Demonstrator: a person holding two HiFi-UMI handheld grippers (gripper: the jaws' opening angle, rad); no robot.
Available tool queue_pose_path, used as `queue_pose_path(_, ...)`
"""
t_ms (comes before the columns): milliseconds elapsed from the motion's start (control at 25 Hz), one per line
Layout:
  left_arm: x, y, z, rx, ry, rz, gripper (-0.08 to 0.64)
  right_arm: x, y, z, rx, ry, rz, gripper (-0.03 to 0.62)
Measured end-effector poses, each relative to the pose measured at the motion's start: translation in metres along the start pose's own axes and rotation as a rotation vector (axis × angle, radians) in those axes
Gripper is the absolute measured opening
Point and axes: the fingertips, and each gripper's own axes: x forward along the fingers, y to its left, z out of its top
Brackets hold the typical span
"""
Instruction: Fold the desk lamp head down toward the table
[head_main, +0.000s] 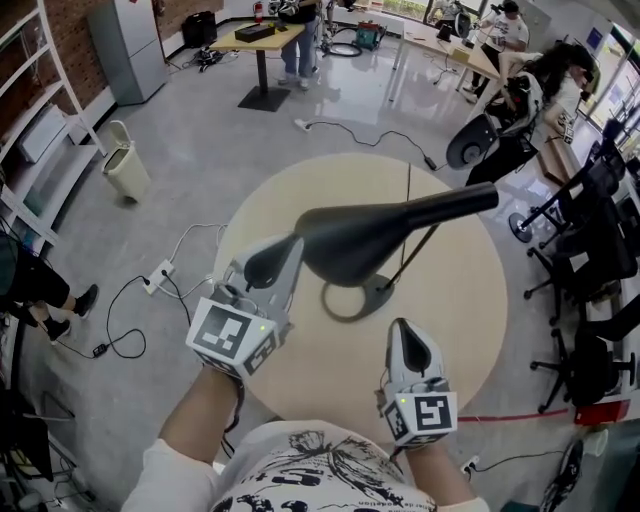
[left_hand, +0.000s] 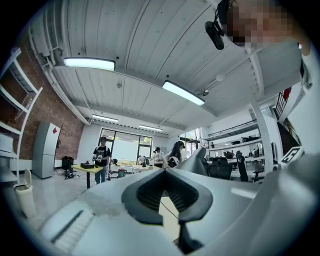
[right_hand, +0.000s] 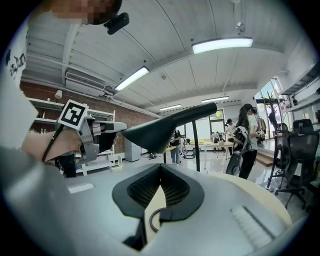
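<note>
A black desk lamp stands on the round beige table (head_main: 470, 300) on a ring base (head_main: 350, 300). Its thin stem (head_main: 420, 245) leans up to a long black head (head_main: 370, 235) that lies roughly level above the table. My left gripper (head_main: 275, 255) is shut, with its tips right at the wide left end of the head; I cannot tell whether they touch. The left gripper view shows nothing between its jaws (left_hand: 166, 172). My right gripper (head_main: 403, 328) is shut and empty, low near the table's front edge. In its view (right_hand: 160, 167) the lamp head (right_hand: 160, 130) hangs above.
Black office chairs (head_main: 590, 250) crowd the right side. On the floor to the left lie a power strip with cables (head_main: 160, 275) and a small bin (head_main: 125, 165). People stand and sit at desks at the back of the room.
</note>
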Motion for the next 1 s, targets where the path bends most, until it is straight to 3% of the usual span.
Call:
queue_pose_path(520,0.007,-0.006,-0.057,-0.017,0.06,-0.034,0.005,0.008,-0.002,-0.008,0.004,0.026,-0.033,0.009)
queue_pose_path(1000,0.023,-0.025,-0.112,0.0,0.174,-0.117,0.005,0.016,-0.01,-0.024,0.019,0.045,-0.086,0.009)
